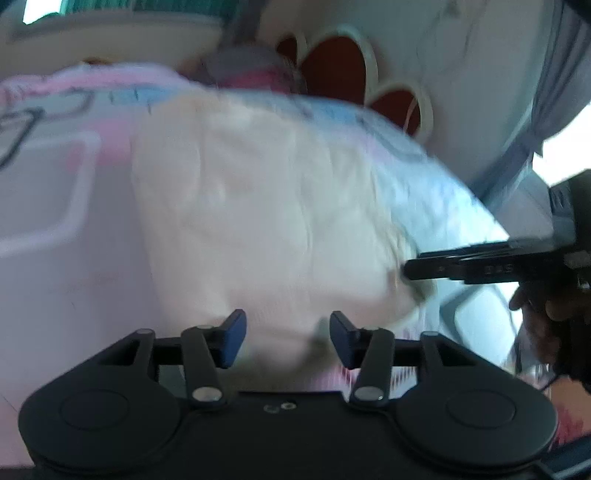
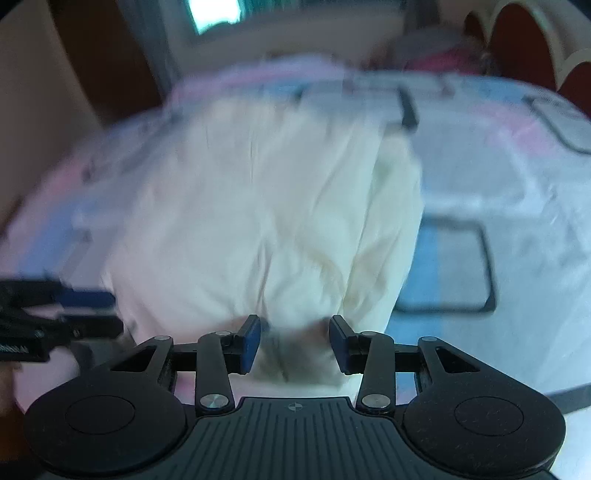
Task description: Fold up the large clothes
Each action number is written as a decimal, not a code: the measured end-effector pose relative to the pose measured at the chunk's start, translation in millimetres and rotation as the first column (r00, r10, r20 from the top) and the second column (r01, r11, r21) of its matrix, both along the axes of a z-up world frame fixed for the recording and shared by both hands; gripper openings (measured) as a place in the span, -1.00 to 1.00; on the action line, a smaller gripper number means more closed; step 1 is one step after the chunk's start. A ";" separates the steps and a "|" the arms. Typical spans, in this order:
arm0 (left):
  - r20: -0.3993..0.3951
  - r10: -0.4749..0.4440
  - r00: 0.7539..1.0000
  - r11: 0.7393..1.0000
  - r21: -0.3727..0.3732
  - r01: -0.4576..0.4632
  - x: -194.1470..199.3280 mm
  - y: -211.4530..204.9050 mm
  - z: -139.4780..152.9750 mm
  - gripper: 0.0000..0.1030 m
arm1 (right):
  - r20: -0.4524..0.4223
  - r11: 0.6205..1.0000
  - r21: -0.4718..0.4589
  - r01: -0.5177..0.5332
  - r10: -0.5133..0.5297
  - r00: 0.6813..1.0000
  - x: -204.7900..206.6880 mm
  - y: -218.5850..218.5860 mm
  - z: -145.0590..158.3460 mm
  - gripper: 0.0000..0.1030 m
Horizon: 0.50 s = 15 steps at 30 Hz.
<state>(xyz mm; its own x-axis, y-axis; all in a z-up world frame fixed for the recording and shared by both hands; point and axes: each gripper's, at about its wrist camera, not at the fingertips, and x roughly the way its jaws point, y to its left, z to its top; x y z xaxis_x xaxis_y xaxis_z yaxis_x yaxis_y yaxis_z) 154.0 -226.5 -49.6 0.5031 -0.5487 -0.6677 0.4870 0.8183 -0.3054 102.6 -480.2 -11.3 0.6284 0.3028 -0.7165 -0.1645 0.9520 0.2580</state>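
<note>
A large cream garment (image 1: pixel 258 206) lies spread over a bed with a pink and blue sheet (image 1: pixel 55 177). My left gripper (image 1: pixel 288 338) hovers at the garment's near edge. Its blue pads stand apart, the cloth shows flat between them, and neither pad presses on it. In the right wrist view the same garment (image 2: pixel 266 206) bunches up into a shadowed fold between the pads of my right gripper (image 2: pixel 295 345), which is shut on that fold. The right gripper (image 1: pixel 410 269) also reaches in from the right at the garment's corner. The left gripper (image 2: pixel 110 314) enters from the left. Both views are blurred.
A white headboard with red cut-outs (image 1: pixel 343 62) stands behind the bed. A pink and grey bundle (image 1: pixel 255 70) lies near it. A grey curtain (image 1: pixel 561 74) hangs at the right, and a hand (image 1: pixel 546 314) holds the right gripper. A bright window (image 2: pixel 214 14) is at the far end.
</note>
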 end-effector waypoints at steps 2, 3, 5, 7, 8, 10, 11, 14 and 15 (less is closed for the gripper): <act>0.063 0.041 0.997 0.999 -0.037 -0.039 14.3 3.2 13.1 0.28 | 0.067 1.000 0.005 0.025 -0.026 0.997 13.6 -4.6 15.6 -0.20; 0.083 0.056 0.995 0.997 -0.049 -0.052 25.4 1.8 18.0 0.29 | 0.095 0.999 0.006 0.034 -0.034 0.995 23.6 -5.2 20.2 -0.20; 0.129 0.059 0.990 0.997 -0.058 -0.051 47.7 -7.2 26.6 0.28 | 0.132 0.999 0.001 0.050 -0.049 0.990 50.1 -1.3 25.3 -0.20; 0.161 0.050 0.986 0.998 -0.050 -0.042 71.6 -20.9 29.5 0.21 | 0.136 0.999 -0.005 0.044 -0.043 0.990 78.9 3.6 22.8 -0.20; 0.152 0.049 0.987 0.998 -0.050 -0.042 82.3 -26.5 27.4 0.20 | 0.127 0.999 -0.010 0.037 -0.036 0.991 90.1 7.4 19.3 -0.20; 0.119 0.050 0.992 0.998 -0.036 -0.046 101.8 -35.6 19.1 0.14 | 0.105 0.999 -0.036 0.032 -0.028 0.994 109.9 12.2 10.5 -0.20; 0.101 0.049 0.994 0.999 -0.025 -0.047 108.8 -40.7 13.9 0.14 | 0.084 0.998 -0.055 0.030 -0.025 0.996 116.7 13.1 4.3 -0.20; 0.068 0.032 0.997 0.999 0.015 -0.033 114.1 -46.2 -6.0 0.14 | 0.007 0.996 -0.089 0.021 -0.021 1.000 122.8 12.2 -26.2 -0.20; 0.069 0.032 0.997 0.999 0.026 -0.034 112.5 -45.2 -11.0 0.15 | -0.001 0.996 -0.083 0.023 -0.023 1.000 122.0 9.8 -35.2 -0.20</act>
<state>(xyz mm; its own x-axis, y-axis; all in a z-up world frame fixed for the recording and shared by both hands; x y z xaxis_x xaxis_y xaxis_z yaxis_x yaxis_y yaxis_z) 266.5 -271.7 -60.6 0.5658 -0.5130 -0.6455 0.4790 0.8418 -0.2491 224.6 -470.4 -46.5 0.6329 0.2279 -0.7399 -0.1421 0.9736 0.1784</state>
